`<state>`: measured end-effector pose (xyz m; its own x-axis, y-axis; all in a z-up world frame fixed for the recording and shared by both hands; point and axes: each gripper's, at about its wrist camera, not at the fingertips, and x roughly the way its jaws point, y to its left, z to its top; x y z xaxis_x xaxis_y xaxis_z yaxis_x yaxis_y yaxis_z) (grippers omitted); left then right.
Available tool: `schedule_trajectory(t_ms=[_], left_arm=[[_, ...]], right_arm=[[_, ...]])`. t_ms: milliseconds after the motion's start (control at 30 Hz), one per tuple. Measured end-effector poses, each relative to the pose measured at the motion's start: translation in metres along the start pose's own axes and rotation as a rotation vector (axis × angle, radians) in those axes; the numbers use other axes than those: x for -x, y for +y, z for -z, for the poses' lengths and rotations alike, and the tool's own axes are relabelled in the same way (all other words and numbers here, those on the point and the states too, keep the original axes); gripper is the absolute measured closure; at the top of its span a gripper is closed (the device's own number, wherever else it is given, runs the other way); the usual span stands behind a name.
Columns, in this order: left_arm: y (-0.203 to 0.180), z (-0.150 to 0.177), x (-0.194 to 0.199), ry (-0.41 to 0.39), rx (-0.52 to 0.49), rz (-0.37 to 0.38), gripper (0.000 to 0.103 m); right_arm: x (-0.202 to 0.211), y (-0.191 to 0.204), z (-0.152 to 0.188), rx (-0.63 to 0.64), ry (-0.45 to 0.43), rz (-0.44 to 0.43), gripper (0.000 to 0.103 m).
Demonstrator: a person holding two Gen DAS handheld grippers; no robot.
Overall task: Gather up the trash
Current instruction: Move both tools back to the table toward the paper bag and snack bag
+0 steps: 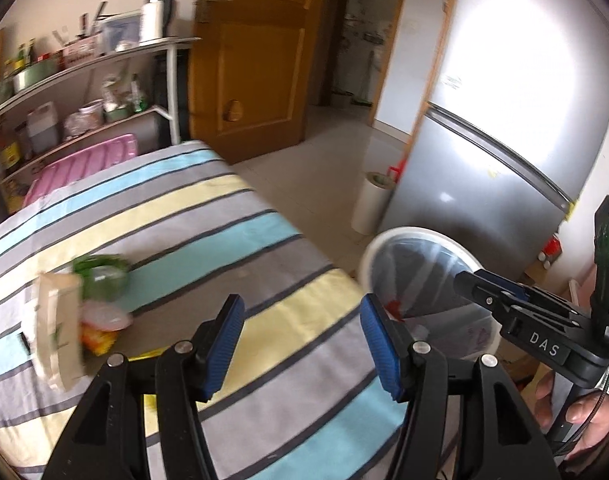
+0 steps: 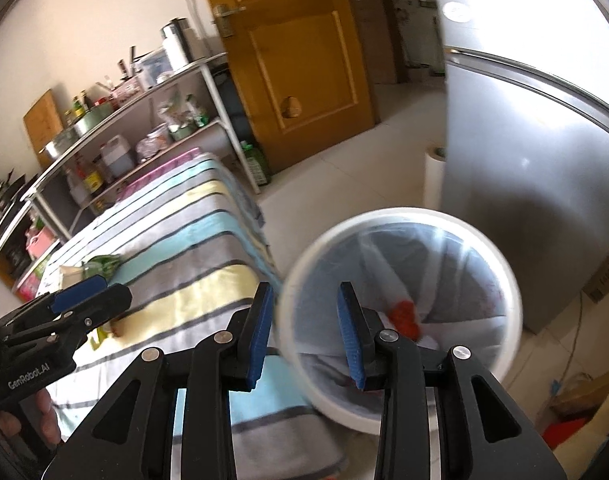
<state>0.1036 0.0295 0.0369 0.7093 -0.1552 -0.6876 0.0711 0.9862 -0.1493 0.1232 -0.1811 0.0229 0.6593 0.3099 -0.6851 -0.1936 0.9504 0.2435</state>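
Fingers of left gripper [image 1: 300, 344] and right gripper [image 2: 304, 334] were spread, nothing pinched. Trash pile [image 1: 92, 304] was seen lower left on striped cloth [image 1: 296, 320]; bin [image 2: 500, 364] lower right. Best approached low, wrappers pinched singly.

Bright daylight glares off the fridge [image 1: 504, 92] (motion-blurred, edges bowed).

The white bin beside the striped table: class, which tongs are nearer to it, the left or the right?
Right. The right tongs hang at the bin, one finger over its opening. The left tongs hang over the striped table, beside the bin.
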Motion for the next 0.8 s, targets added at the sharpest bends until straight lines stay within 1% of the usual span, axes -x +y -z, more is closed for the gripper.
schedule_trajectory(t_ms=[367,533,633,800], left_arm=[[0.079,0.019,0.038,-0.054,0.102,-0.158,0.039],[0.113,0.030,0.048,-0.065,0.170,-0.181,0.037],[0.130,0.037,0.049,-0.050,0.199,-0.210,0.036],[0.151,0.046,0.053,-0.047,0.237,-0.216,0.036]], right_arm=[[-0.019,0.073,0.003,0.110,0.021,-0.124,0.063],[-0.030,0.103,0.007,0.146,0.040,-0.190,0.057],[-0.037,0.120,0.010,0.172,0.054,-0.228,0.055],[-0.051,0.150,0.016,0.217,0.088,-0.300,0.055]])
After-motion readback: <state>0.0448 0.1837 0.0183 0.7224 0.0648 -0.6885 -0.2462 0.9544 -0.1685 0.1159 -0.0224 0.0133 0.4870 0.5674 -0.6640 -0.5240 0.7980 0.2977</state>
